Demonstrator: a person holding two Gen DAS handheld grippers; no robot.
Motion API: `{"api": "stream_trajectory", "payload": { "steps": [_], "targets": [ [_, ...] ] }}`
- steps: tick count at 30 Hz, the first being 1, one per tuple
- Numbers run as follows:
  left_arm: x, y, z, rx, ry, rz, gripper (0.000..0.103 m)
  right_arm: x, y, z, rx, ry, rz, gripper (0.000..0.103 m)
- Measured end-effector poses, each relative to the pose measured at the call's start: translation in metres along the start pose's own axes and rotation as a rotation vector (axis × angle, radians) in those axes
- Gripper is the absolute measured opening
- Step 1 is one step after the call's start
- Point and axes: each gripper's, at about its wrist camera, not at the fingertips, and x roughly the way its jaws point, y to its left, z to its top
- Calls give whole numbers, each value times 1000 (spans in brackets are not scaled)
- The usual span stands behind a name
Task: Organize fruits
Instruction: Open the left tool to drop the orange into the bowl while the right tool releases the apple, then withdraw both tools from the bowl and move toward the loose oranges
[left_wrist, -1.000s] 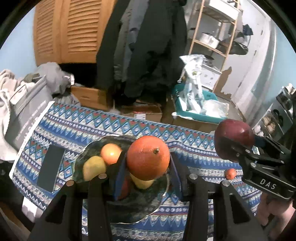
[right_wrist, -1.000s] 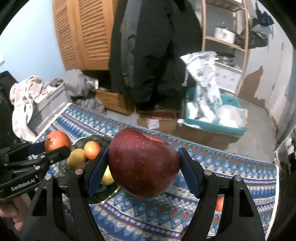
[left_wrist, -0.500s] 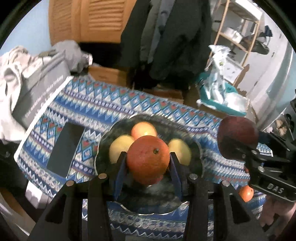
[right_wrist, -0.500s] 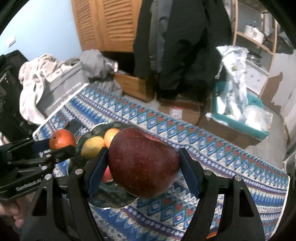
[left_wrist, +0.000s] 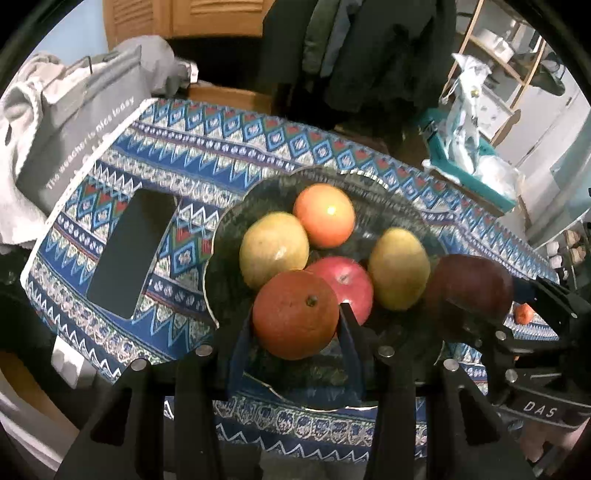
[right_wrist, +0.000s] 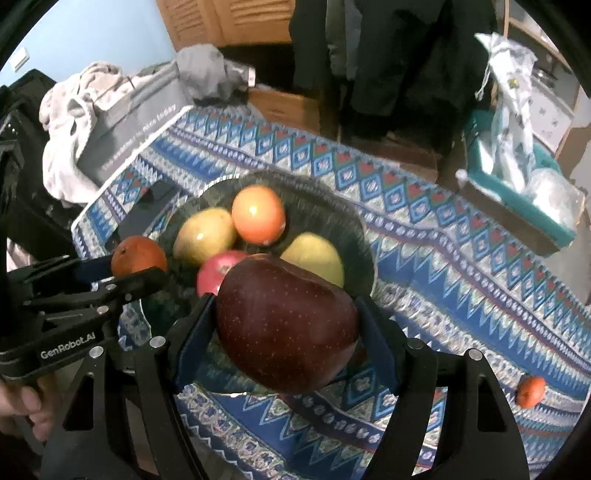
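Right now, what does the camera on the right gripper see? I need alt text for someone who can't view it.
The right gripper holds a dark red apple above a dark glass bowl of four fruits on a blue patterned tablecloth. At left, the left gripper grips an orange; a small orange fruit lies alone at lower right.
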Motion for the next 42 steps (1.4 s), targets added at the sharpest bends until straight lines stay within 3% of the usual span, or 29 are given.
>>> {"api": "stream_trajectory", "payload": {
  "steps": [13,19,21,37,42],
  "targets": [
    [7,3,-3,-1,32,13,55,23,-1,-7,43,82,69,76],
    [-6,2,-1,-16,1,5,56,5,-3,0,59,24,80,75],
    [-12,1,0,-15,-18,-1,60,-2,-6,2,72,8,87,75],
    [-48,-29,5,39,-128,-27,77,-61,-19,8,43,-156,-126,80],
    [-59,-41,8,58,-159,-38,78,-74,-23,5,32,-193,-177,80]
  ]
}}
